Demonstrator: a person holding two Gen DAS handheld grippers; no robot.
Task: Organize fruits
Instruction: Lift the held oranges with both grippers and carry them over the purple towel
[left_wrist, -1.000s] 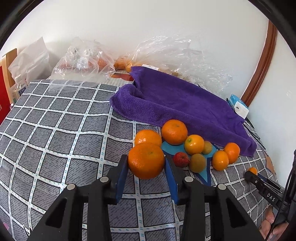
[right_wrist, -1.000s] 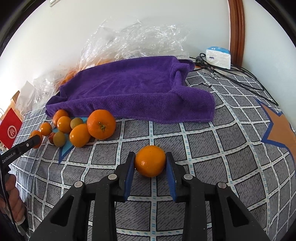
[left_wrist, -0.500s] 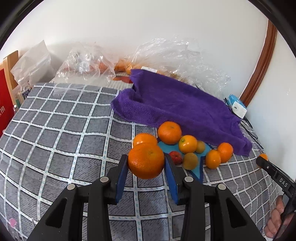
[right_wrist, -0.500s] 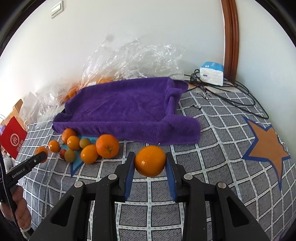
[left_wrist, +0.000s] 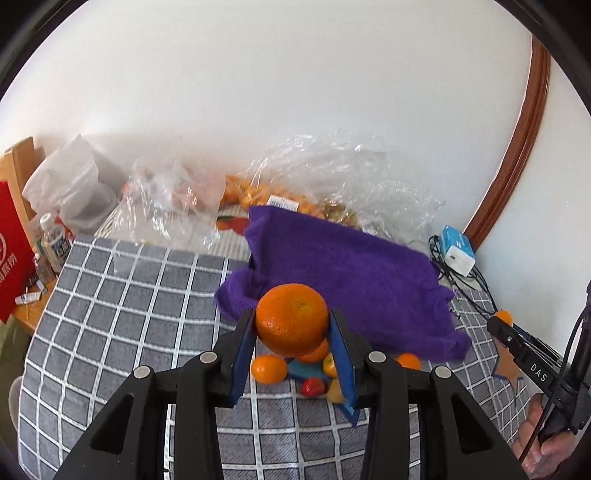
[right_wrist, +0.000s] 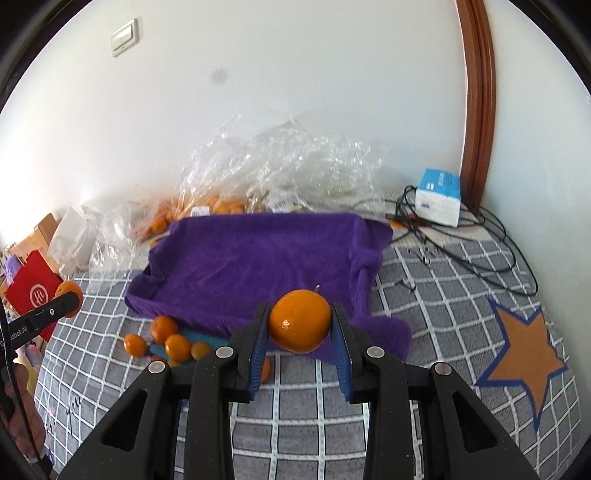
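Note:
My left gripper (left_wrist: 292, 334) is shut on a large orange (left_wrist: 291, 317) and holds it high above the checked tablecloth, in front of the purple towel (left_wrist: 347, 273). My right gripper (right_wrist: 300, 332) is shut on another orange (right_wrist: 300, 320), also raised, at the near edge of the purple towel (right_wrist: 258, 262). Several small oranges (left_wrist: 269, 368) and a red fruit (left_wrist: 313, 386) lie in a cluster on a blue star below the left gripper. The same cluster (right_wrist: 177, 346) shows at the lower left in the right wrist view.
Clear plastic bags with more oranges (left_wrist: 177, 206) (right_wrist: 280, 173) lie behind the towel by the wall. A blue-white box with cables (right_wrist: 438, 201) is at the back right. An orange star mark (right_wrist: 524, 350) is on the cloth. A red bag (left_wrist: 11, 258) stands at the left edge.
Both grippers have lifted their oranges up off the tablecloth and drawn back; the fruit cluster and towel now appear lower and farther away.

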